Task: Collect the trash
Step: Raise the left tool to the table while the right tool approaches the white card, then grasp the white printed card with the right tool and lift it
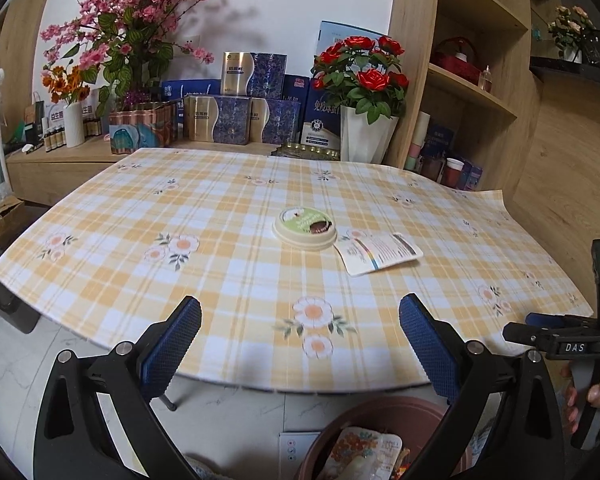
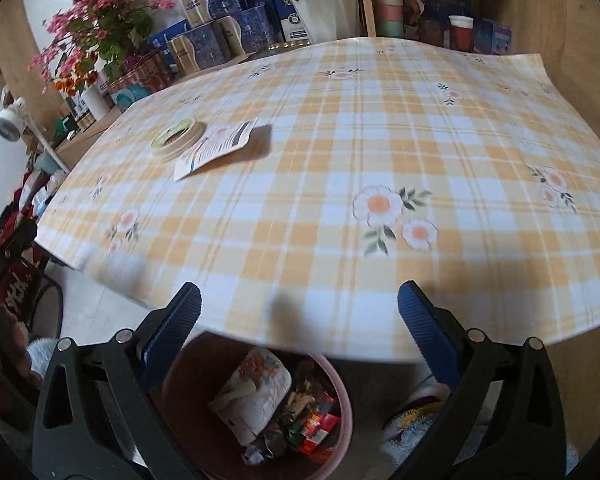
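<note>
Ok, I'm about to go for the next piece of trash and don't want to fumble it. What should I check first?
1. Left gripper open, nothing in it: ok.
2. Right gripper open, nothing in it: ok.
3. Trash left on the table: a lid and a packet.
4. Lid and packet apart: not ok, the packet's corner touches or overlaps the lid.
5. Bin below the near table edge, room on top: ok.
6. Packet graspable lying flat: cannot tell.

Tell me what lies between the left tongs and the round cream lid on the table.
Only bare checked tablecloth with printed flowers lies between the open left tongs and the round cream lid, as the left wrist view shows.
</note>
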The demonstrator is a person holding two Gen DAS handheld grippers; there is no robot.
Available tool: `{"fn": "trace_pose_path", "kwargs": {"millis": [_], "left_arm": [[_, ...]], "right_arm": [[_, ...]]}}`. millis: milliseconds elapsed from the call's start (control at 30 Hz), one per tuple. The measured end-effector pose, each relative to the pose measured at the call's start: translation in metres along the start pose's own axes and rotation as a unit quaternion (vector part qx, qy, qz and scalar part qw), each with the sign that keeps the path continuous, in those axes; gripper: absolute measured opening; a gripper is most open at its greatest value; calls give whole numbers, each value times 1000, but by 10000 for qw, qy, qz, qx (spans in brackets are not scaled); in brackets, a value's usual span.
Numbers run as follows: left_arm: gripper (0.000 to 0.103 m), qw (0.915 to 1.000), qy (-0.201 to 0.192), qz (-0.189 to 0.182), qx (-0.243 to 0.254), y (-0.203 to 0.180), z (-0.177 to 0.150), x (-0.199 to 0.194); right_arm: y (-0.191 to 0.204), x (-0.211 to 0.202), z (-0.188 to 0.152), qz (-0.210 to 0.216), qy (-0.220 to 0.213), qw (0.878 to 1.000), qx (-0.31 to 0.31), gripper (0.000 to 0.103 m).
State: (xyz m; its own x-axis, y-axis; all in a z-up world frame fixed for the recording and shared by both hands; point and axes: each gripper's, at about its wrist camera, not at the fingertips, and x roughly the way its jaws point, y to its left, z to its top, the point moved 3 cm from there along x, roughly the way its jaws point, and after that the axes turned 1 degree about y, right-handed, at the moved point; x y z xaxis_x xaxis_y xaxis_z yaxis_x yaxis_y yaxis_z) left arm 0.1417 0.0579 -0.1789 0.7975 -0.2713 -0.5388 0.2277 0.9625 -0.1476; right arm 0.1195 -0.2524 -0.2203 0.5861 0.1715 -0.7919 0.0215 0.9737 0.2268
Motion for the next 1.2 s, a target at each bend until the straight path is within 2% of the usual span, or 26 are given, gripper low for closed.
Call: {"fn": "trace_pose_path", "kwargs": {"millis": [133, 367, 533, 733, 867, 933, 1100, 1167, 1200], "left_arm": [[97, 10000, -30, -75, -3, 3, 12, 12], [97, 9999, -77, -63, 131, 7, 27, 32], [97, 10000, -97, -17, 12, 15, 31, 41], [97, 9998, -84, 44, -178, 27, 30, 49], [97, 9995, -110, 89, -283, 33, 28, 53], [97, 9993, -109, 109, -337, 35, 25, 55], [97, 9983, -144, 123, -544, 44, 15, 59], [97, 9980, -230, 117, -573, 46, 10, 58], [97, 9978, -223, 150, -603, 49, 6, 59]], "right_arm": [[1, 12, 14, 125, 9, 9998, 143, 97], [11, 30, 38, -4, -14, 9999, 121, 97], [21, 44, 50, 286, 13, 9996, 28, 97], [23, 68, 74, 746, -57, 9955, 573, 97], [32, 84, 91, 884, -129, 9934, 725, 97], [38, 93, 98, 934, -110, 9927, 752, 92], [53, 117, 111, 990, -35, 9919, 799, 87], [57, 120, 113, 943, -144, 9925, 763, 85], [60, 123, 115, 897, -199, 9931, 732, 81]]}}
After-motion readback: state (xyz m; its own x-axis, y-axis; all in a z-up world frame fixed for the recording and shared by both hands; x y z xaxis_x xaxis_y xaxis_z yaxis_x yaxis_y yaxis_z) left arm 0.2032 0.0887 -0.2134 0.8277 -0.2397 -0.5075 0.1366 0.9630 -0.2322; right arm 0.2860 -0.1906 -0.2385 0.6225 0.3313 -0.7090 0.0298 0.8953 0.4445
